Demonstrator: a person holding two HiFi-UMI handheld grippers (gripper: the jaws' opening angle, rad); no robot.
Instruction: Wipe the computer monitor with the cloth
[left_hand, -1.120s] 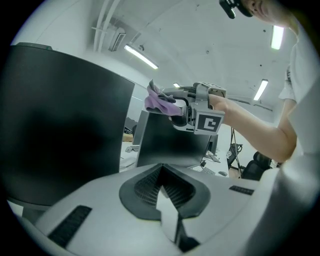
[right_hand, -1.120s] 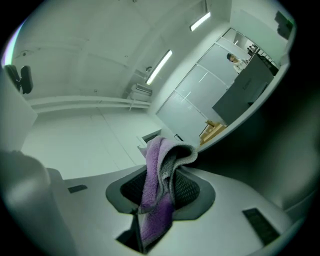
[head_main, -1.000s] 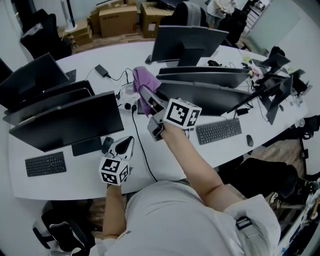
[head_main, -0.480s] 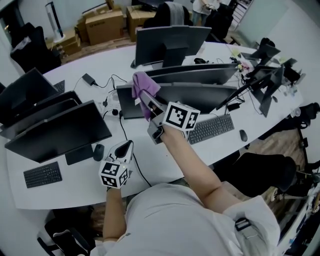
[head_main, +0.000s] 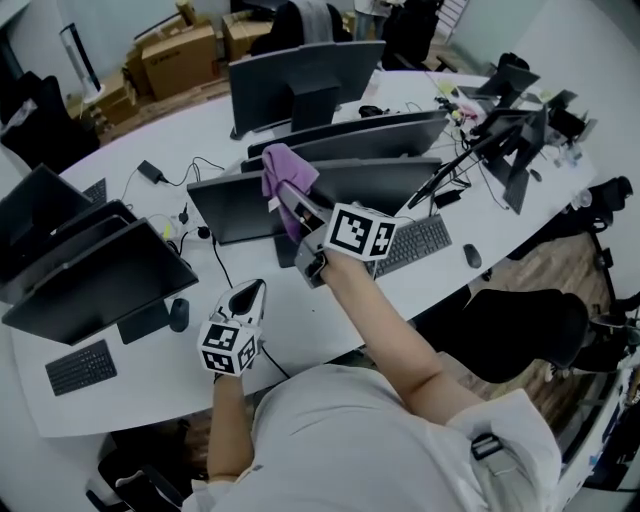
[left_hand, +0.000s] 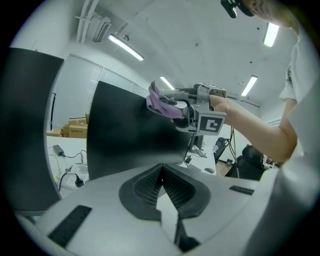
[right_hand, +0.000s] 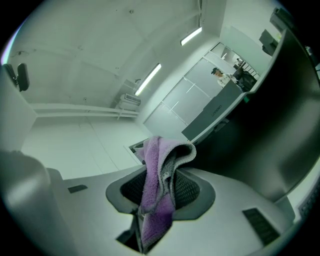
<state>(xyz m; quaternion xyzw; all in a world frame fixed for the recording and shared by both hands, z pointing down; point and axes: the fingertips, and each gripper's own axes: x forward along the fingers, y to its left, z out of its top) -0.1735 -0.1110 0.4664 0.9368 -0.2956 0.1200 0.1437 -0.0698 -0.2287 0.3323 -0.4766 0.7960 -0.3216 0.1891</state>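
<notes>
Well left of the left gripper (head_main: 252, 292): dark screens (head_main: 90, 275), a keyboard (head_main: 80, 367), and nearer in a mouse (head_main: 178, 313). Hovers low over the desk (head_main: 320, 310) near its front edge, marker cube toward the person. Pads (left_hand: 147, 187) pressed together at the tips, nothing between them. Aimed at the monitor (head_main: 380, 180), a broad dark panel (left_hand: 130, 135) ahead in the left gripper view.

Up and to the right of that, the right gripper (head_main: 288, 197), raised above the desk. Clamped on the cloth (head_main: 285, 170): purple, bunched, poking out past the tips and folding over. In the right gripper view, pinched deep between the pads (right_hand: 182, 192), with a loop of cloth (right_hand: 155, 165) standing up beyond the gripper (right_hand: 162, 182). Lies at the monitor's top edge, left of its middle; touching or just clear of it cannot be told. Monitor face (right_hand: 285, 125) dark along the right of that view.

Right of the right gripper: a second keyboard (head_main: 415, 243), a second mouse (head_main: 471, 256), then a chair (head_main: 520, 335) off the desk.
</notes>
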